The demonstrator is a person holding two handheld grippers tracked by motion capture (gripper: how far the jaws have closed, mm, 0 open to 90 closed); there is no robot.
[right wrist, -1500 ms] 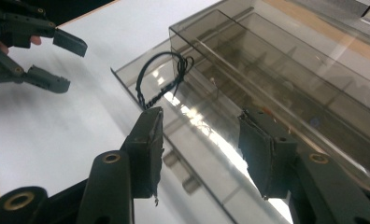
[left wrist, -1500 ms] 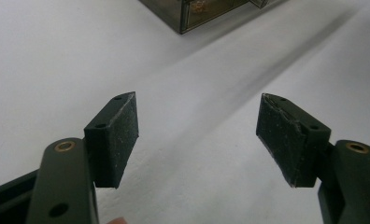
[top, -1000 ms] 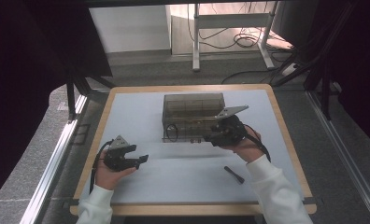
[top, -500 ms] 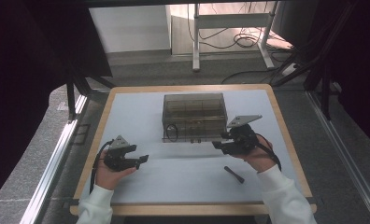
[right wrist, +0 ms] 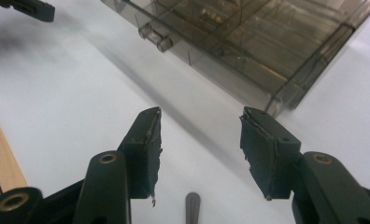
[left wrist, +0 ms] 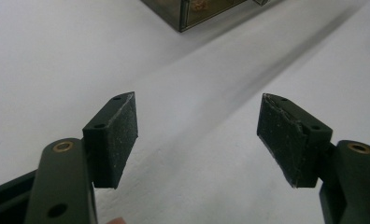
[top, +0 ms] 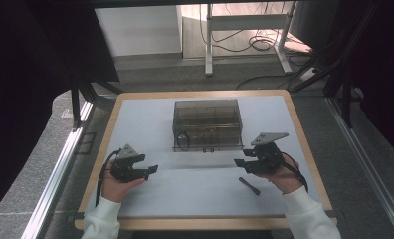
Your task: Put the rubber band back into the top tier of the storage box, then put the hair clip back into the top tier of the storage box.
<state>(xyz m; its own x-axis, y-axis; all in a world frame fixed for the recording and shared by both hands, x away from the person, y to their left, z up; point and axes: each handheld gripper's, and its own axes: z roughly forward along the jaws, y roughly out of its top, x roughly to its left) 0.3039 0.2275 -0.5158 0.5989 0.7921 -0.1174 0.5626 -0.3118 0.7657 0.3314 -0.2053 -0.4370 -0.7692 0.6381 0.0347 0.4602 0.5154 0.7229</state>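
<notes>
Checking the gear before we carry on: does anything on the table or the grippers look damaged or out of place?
The pads of the right gripper are frayed and chipped along their edges. A small dark stick-like tool lies loose on the white table, near the smoked plastic drawer box. Nothing is spilled.

1. The bench (top: 135, 124) has a pale grey-white top framed by a light wooden rim.
2. Grey speckled floor (top: 150, 74) surrounds it.
3. Beyond stands a white-legged frame (top: 245, 22), with loose cables (top: 264, 45) lying in warm light.
4. A white panel (top: 135, 30) stands behind.
5. A metal rail (top: 55, 179) runs along the left; dark drapes (top: 26, 74) flank both sides.
</notes>
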